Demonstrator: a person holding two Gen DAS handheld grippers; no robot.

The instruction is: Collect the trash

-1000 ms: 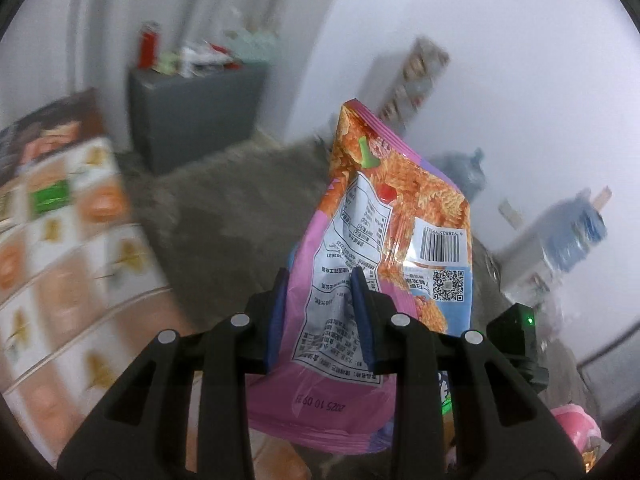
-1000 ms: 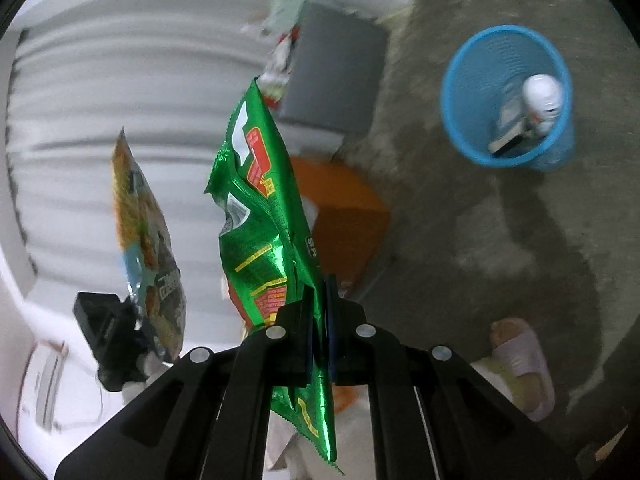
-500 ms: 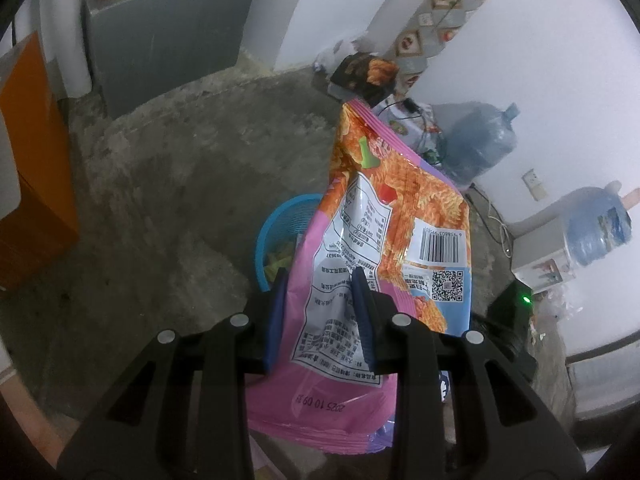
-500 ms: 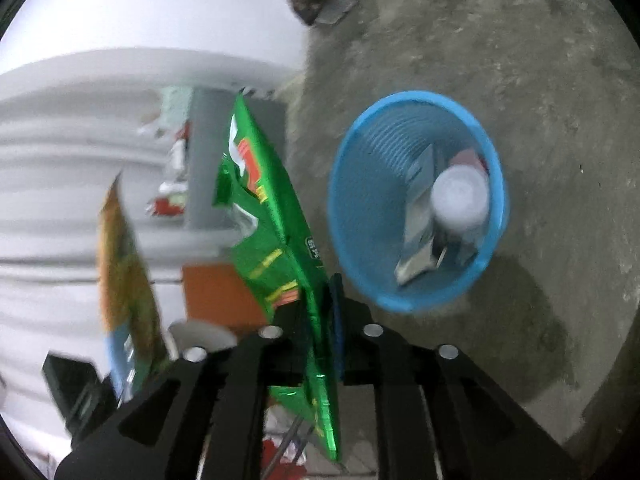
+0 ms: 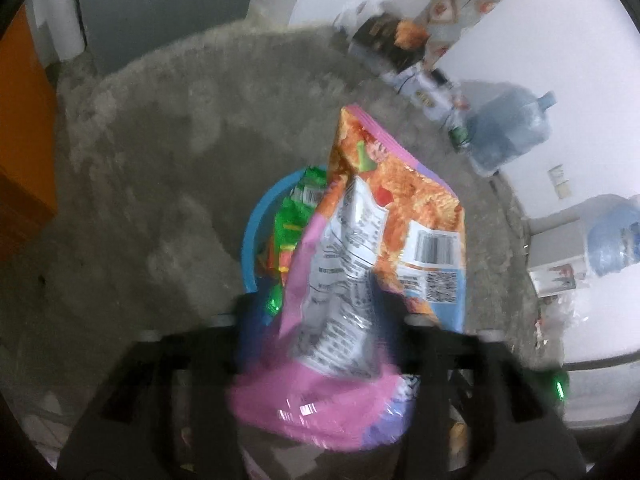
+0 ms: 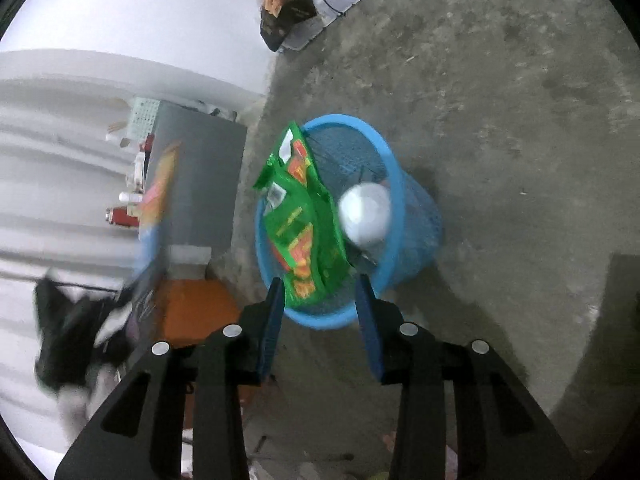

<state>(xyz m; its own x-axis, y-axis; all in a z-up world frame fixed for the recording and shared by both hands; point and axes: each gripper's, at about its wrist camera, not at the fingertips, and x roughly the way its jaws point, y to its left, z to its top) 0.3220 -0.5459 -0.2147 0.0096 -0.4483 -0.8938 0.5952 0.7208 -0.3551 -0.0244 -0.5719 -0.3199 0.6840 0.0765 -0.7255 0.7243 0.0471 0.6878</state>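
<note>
The concrete floor (image 6: pixel 520 128) fills both views, and on it stands the blue mesh basket (image 6: pixel 416 216), already holding a white rounded object (image 6: pixel 366 214). The green snack bag (image 6: pixel 304 224) sits over the basket's near rim, just ahead of the right gripper (image 6: pixel 320 312), whose jaws stand wide apart and touch nothing. In the left view the pink and orange snack bag (image 5: pixel 372 264) hangs directly above the basket, between the fingers of the left gripper (image 5: pixel 320 320); blur hides whether they are pinching it or have spread. To finish this drop well, I would keep the left bag centred over the opening and release it low, clear of the rim
</note>
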